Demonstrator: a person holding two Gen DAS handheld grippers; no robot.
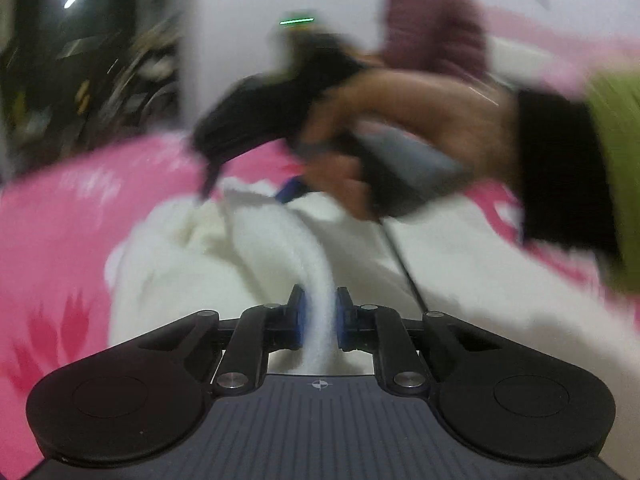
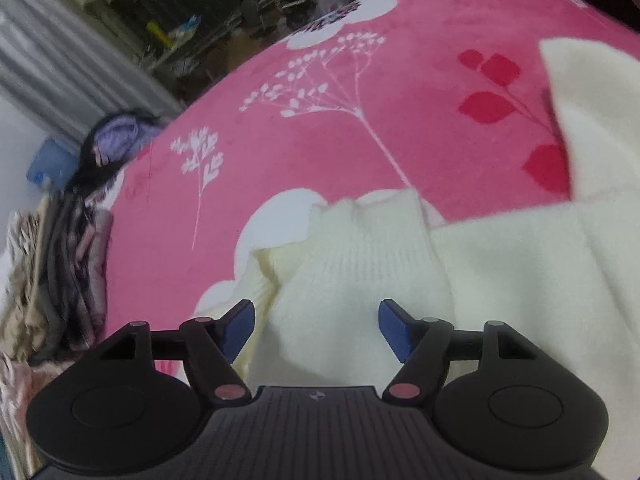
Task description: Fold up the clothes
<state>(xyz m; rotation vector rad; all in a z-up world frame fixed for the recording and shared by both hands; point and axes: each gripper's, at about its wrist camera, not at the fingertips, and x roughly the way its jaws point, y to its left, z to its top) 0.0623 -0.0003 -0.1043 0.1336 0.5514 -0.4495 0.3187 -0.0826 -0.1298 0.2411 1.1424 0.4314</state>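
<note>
Left wrist view: your left gripper (image 1: 319, 312), jaws narrowed onto a raised ridge of the cream sweater (image 1: 280, 248); the fold's long axis runs straight away from you toward your right hand (image 1: 400, 136). Right wrist view: your right gripper (image 2: 316, 328), jaws wide, nothing pinched, ribbed cuff (image 2: 376, 220) lying just ahead between them. Sweater location: spread on the pink floral bed cover (image 2: 320, 120). Nearer to the cuff: your right, by my judgement.
</note>
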